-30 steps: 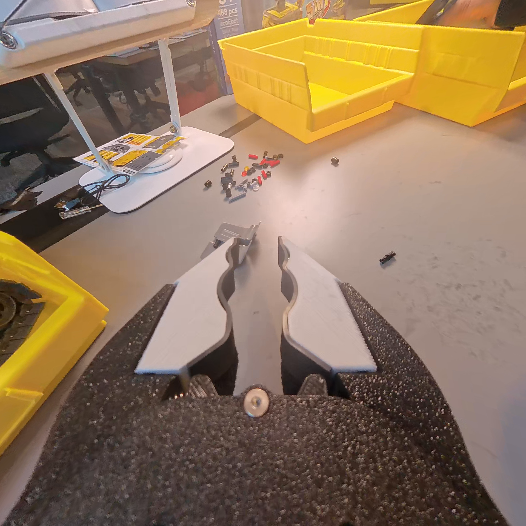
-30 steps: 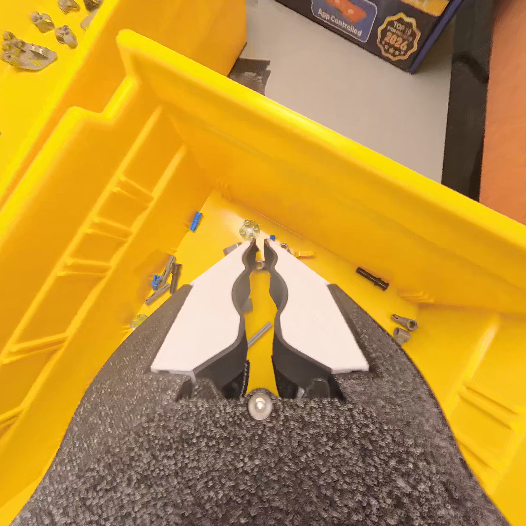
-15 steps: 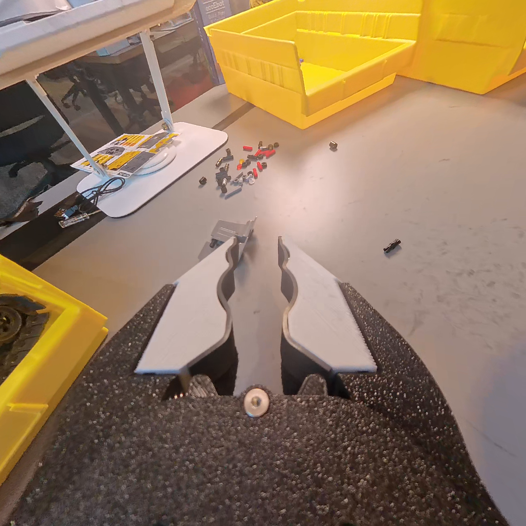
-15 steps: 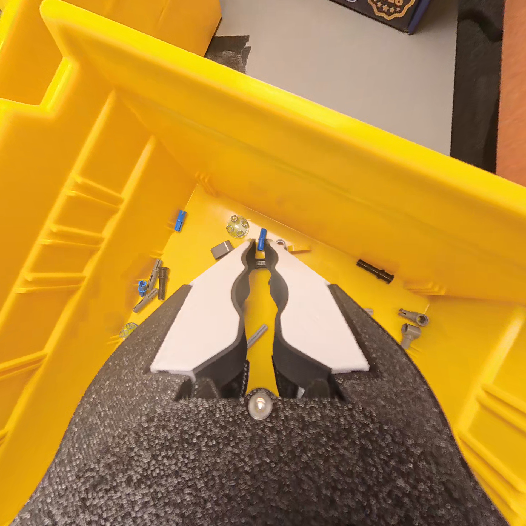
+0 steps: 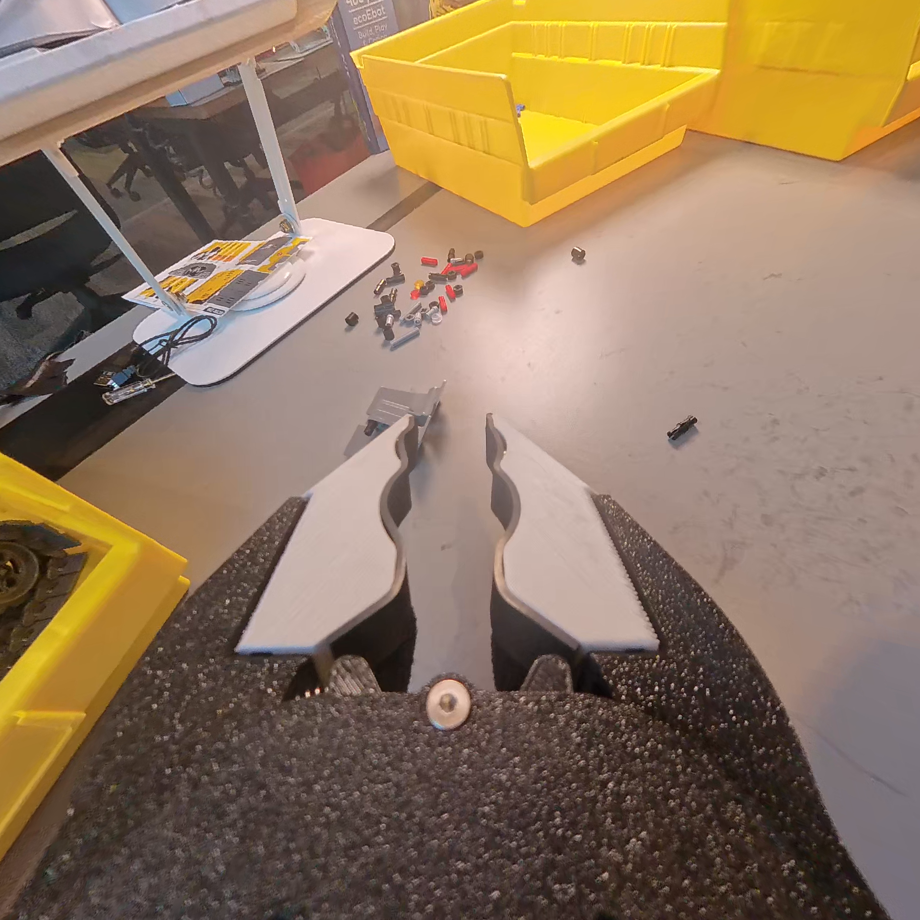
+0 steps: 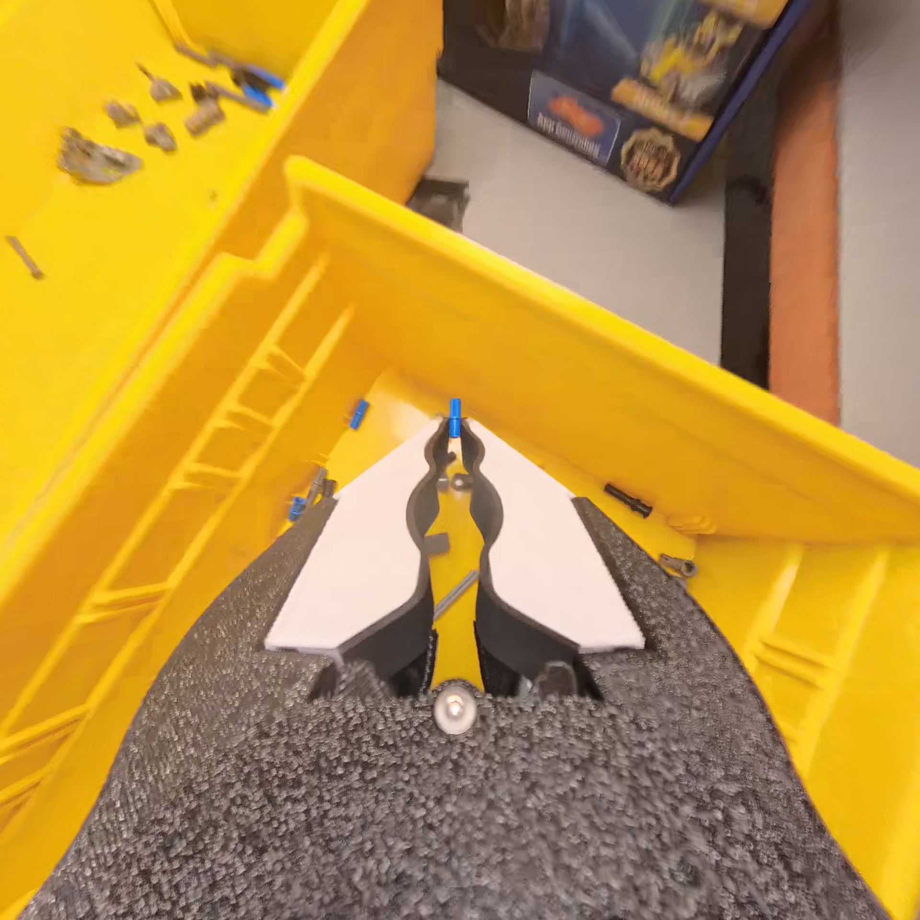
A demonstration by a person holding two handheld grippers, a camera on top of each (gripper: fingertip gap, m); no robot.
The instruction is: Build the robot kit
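In the right wrist view my right gripper [image 6: 453, 426] is shut on a small blue pin [image 6: 454, 417], which stands upright between the tips, lifted inside a yellow bin [image 6: 547, 348]. More small pins and grey parts lie on the bin floor, among them a blue pin [image 6: 357, 414] and a black pin [image 6: 627, 500]. In the left wrist view my left gripper [image 5: 449, 426] is open and empty, low over the grey table [image 5: 697, 348]. A grey flat plastic part [image 5: 403, 404] lies just beyond and partly under its left fingertip.
A scatter of small red, black and grey pieces [image 5: 423, 293] lies farther out on the table, and a lone black pin [image 5: 682, 428] lies to the right. Yellow bins [image 5: 522, 129] stand at the back, another [image 5: 74, 597] at the near left. A white stand base [image 5: 298, 293] holds a leaflet. My hands' fingertips stand some 55 cm from each other.
My right gripper closed on the blue pin and lifted it up from the bin floor. My left gripper shifted slightly and stayed open.
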